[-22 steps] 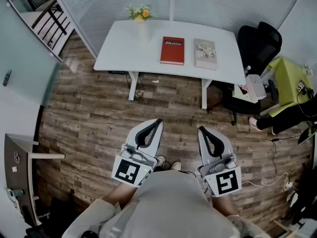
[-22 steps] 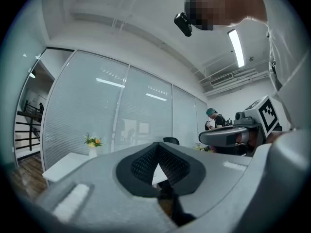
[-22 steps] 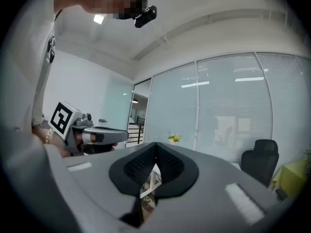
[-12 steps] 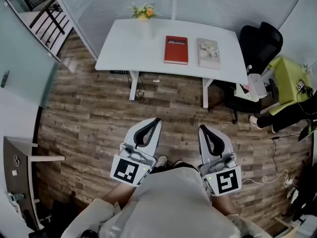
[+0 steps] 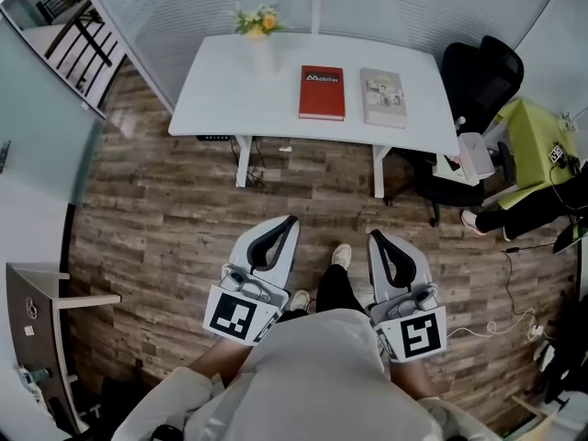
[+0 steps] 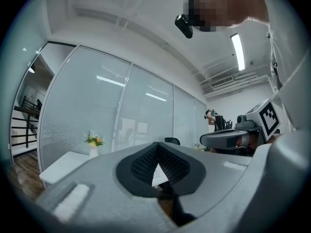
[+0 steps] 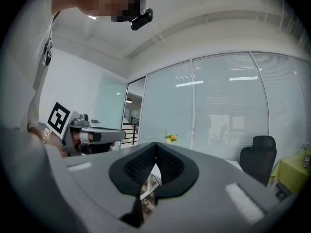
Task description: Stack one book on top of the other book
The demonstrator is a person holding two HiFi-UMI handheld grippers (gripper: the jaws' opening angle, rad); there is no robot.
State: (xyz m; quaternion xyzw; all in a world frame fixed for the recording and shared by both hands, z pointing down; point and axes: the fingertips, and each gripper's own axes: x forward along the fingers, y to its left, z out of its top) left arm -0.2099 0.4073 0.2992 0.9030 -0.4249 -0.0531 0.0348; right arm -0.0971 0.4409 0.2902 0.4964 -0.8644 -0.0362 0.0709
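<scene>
Left book (image 5: 322,92) just beside right book (image 5: 382,97) on the table (image 5: 225,95), vase (image 5: 261,51) at its far edge, chair (image 5: 482,76) to its right.

Red book (image 5: 322,92): white title, seemingly "Mobilier". Beige book (image 5: 383,97): cover print unreadable.

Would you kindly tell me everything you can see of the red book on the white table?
The red book lies closed and flat on the white table, front cover up. The cover is plain red and looks stiff, with a line of white lettering near its far edge, too small to read surely. Its edges run roughly square to the table's. It sits near the table's middle, just left of the pale book in the head view, with a narrow gap between them. Only the table touches it; nothing rests on top.
</scene>
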